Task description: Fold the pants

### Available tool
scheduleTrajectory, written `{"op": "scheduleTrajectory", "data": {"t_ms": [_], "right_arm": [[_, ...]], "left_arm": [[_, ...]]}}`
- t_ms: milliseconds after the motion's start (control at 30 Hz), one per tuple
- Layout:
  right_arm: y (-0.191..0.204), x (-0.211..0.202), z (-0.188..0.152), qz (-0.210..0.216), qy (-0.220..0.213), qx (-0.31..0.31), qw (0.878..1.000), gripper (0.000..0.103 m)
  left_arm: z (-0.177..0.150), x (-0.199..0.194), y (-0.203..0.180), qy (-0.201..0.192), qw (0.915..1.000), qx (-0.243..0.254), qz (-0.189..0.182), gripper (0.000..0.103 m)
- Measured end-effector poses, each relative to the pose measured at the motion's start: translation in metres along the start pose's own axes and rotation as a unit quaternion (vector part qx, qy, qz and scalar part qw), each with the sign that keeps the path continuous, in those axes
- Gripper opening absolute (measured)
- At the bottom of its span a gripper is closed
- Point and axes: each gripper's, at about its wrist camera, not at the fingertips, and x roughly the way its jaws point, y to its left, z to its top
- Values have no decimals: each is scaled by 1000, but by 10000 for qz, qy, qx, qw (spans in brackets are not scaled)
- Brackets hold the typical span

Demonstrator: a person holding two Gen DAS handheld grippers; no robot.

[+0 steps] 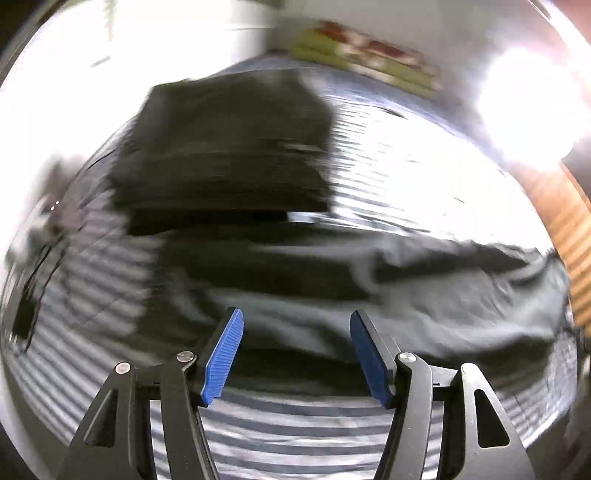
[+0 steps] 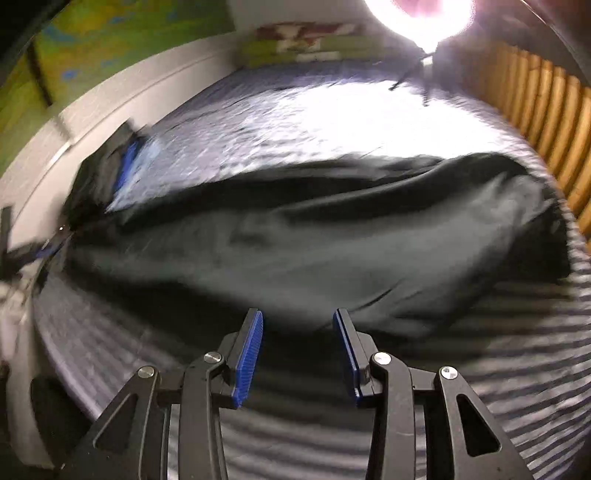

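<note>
Dark pants [image 2: 314, 251] on striped bed [image 2: 517, 387] (blurred), grippers parted

A bedroom in a home is showing here, with a made bed filling both views.

A striped grey-and-white bedsheet [image 2: 517, 332] is covering the bed, dark pants [image 2: 295, 240] are lying spread across it, and a stack of folded dark clothes [image 1: 229, 147] is sitting farther back. A green and red patterned pillow [image 2: 295, 44] is resting at the far end by a white wall [image 2: 110, 103], a ribbed wooden panel [image 2: 554, 122] is running along one side, and a bright lamp [image 2: 421, 14] is glaring overhead.
</note>
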Motion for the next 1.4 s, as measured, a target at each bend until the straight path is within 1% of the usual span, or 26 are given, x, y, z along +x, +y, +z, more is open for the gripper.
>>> {"op": "scheduleTrajectory", "data": {"t_ms": [33,133,167,233,333,367,400,467,500,567,700,733,767,800,833,900,933,967,1000,1033,1067,1133,1167,1300,1367,1400], "right_arm": [[-22,-6,7,-268,-111,194,9994,36],[-88,-13,16,-692,-244,1113,9911,38],[-111,-14,16,-757,-248,1435,9864,43],[-160,-11,8,-679,-174,2150,9741,49],[-212,1,-7,-565,9,2917,9548,49],[-220,5,-11,-485,18,3095,9497,49],[-229,10,-14,-374,6,3264,9445,49],[-242,23,-15,-172,5,3529,9355,49],[-247,31,-13,-70,24,3624,9320,49],[-253,45,-9,186,33,3870,9219,50],[-269,63,0,705,-214,4406,8947,52],[-272,67,2,740,-240,4484,8904,56],[-275,72,5,770,-243,4562,8862,57],[-278,77,8,808,-218,4641,8818,57],[-283,82,10,881,-226,4764,8745,57],[-291,87,10,1068,-335,4952,8615,57],[-294,87,10,1149,-361,4997,8578,57],[-294,87,11,1214,-359,4997,8569,57],[-294,84,10,1312,-374,4941,8587,57],[-292,80,11,1380,-392,4815,8646,57],[-290,74,10,1379,-412,4630,8746,57],[-289,63,8,1292,-499,4346,8899,57],[-291,60,7,1260,-512,4326,8913,58],[-299,72,12,1126,-322,4576,8814,58],[-302,83,18,1113,-358,4721,8738,60],[-301,88,22,1052,-336,4751,8730,60]], "left_arm": [[-1,0,-19,3,9998,164,-108,64],[-11,9,-83,209,9951,735,-624,64],[-18,10,-107,275,9923,950,-751,64],[-36,15,-149,423,9840,1413,-1002,66],[-74,19,-216,668,9612,2301,-1368,69],[-88,19,-242,646,9499,2700,-1438,71],[-97,20,-259,643,9424,2933,-1476,76],[-114,28,-297,711,9269,3321,-1598,79],[-117,33,-308,752,9237,3382,-1638,79],[-120,49,-332,750,9186,3557,-1552,79],[-121,77,-376,281,9058,4148,-814,80],[-120,82,-383,239,9034,4221,-716,80],[-116,89,-390,215,8996,4309,-673,80],[-112,91,-393,191,8984,4321,-758,79],[-106,95,-394,245,8980,4315,-824,73],[-90,102,-393,443,9061,4099,-946,21],[-83,104,-391,517,9109,3984,-942,11],[-72,106,-386,609,9165,3831,-983,6],[-64,108,-382,713,9208,3670,-1114,5],[-57,108,-376,814,9258,3470,-1261,4],[-52,107,-370,913,9295,3279,-1420,4],[-44,100,-362,971,9308,3135,-1610,4],[-43,97,-360,983,9285,3163,-1681,4],[-48,93,-364,1042,9221,3347,-1638,4],[-52,90,-365,1047,9210,3388,-1611,4],[-53,90,-365,1063,9209,3373,-1638,4]]}}
